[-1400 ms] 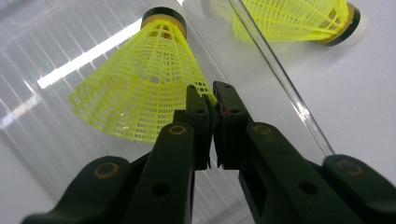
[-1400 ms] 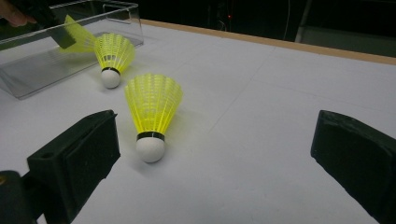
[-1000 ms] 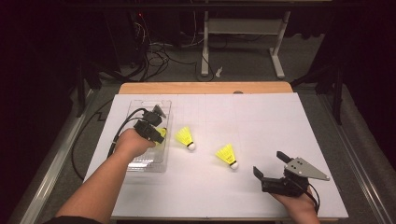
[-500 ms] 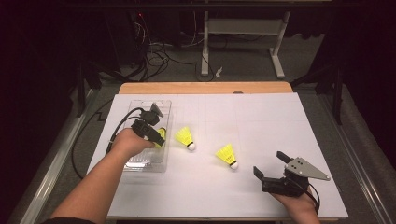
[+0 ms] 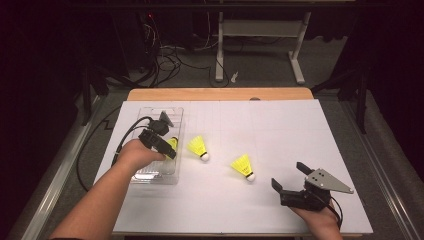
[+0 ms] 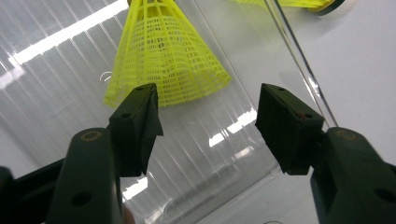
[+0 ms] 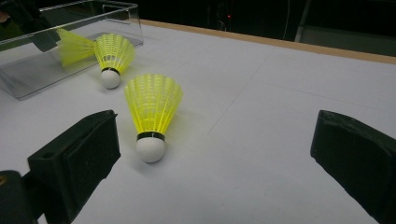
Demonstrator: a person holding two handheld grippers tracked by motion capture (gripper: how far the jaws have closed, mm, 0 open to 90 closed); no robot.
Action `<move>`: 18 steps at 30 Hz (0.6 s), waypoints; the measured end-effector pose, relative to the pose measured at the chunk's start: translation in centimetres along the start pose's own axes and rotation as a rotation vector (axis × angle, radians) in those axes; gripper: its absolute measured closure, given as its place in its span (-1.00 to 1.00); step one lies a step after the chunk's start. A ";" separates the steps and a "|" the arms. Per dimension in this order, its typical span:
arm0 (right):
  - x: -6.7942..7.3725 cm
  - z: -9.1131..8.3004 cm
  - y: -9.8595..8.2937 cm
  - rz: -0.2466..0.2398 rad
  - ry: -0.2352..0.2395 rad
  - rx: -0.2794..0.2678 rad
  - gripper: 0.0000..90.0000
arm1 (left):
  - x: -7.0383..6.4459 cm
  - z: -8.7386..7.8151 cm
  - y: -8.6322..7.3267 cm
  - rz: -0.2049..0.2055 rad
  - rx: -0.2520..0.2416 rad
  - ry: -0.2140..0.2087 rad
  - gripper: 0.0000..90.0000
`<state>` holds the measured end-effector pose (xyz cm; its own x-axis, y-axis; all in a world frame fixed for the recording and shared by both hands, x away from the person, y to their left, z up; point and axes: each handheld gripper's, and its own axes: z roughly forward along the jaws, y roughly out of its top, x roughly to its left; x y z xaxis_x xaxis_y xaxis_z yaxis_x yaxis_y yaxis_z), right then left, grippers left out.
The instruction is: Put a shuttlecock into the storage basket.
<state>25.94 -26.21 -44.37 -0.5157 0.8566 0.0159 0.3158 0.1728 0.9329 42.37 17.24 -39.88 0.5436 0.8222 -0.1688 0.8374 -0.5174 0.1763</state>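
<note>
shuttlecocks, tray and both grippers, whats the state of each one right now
shuttlecock in the tray: lying on its side, not gripped
clear tray: open, no lid on
middle shuttlecock: lying on the table
right shuttlecock: lying on the table, cork nearest the right gripper
left gripper: open, over the tray
right gripper: open, holding nothing

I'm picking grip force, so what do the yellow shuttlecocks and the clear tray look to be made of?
The shuttlecock looks synthetic: a yellow plastic mesh skirt with open lattice holes, and a matte white tip, maybe foam or cork. The tray seems thin clear plastic, glossy, with ribbed lines and bright reflections.
</note>
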 end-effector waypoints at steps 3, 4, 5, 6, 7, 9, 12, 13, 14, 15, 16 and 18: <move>0.0 0.0 0.0 -0.002 0.002 0.001 -0.96 | -0.1 -0.3 -0.2 -0.009 0.002 0.027 -0.23; 0.0 0.0 0.0 -0.001 0.001 -0.002 -0.96 | -0.1 -0.3 -0.3 -0.011 0.002 0.031 -0.32; 0.0 0.0 0.0 0.000 0.001 -0.003 -0.96 | -0.3 -0.5 -0.3 -0.013 0.002 0.031 -0.35; -0.1 0.0 0.0 0.003 0.003 -0.003 -0.96 | -0.3 -0.6 -0.4 -0.013 -0.001 0.029 -0.37; -0.2 0.0 0.0 0.004 0.003 0.000 -0.96 | -0.4 -0.7 -0.4 -0.012 -0.001 0.028 -0.39; -0.2 0.0 0.0 0.008 0.001 -0.001 -0.96 | -0.5 -0.9 -0.6 -0.013 0.003 0.026 -0.43; -0.1 0.1 0.0 0.005 0.004 0.000 -0.96 | -0.3 -1.3 -0.7 -0.022 0.006 0.018 -0.49; -0.1 0.1 0.0 0.005 0.004 0.000 -0.96 | -0.3 -1.4 -0.8 -0.024 0.007 0.013 -0.49; -0.1 0.1 0.0 0.005 0.004 0.001 -0.96 | -0.2 -1.6 -0.9 -0.027 0.003 0.012 -0.51; -0.1 0.1 0.0 0.005 0.004 0.003 -0.96 | -0.1 -1.8 -1.0 -0.031 -0.002 0.011 -0.52; -0.1 0.1 0.0 0.004 0.003 0.002 -0.96 | 0.0 -2.0 -1.1 -0.033 -0.003 0.008 -0.53; -0.1 0.1 0.0 0.003 0.003 0.002 -0.96 | 0.2 -2.1 -1.3 -0.038 -0.006 0.014 -0.57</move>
<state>26.09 -26.22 -44.44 -0.5170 0.8557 0.0193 0.3186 0.1715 0.9322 41.29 18.57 -38.10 0.5106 0.8445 -0.1619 0.8570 -0.4845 0.1756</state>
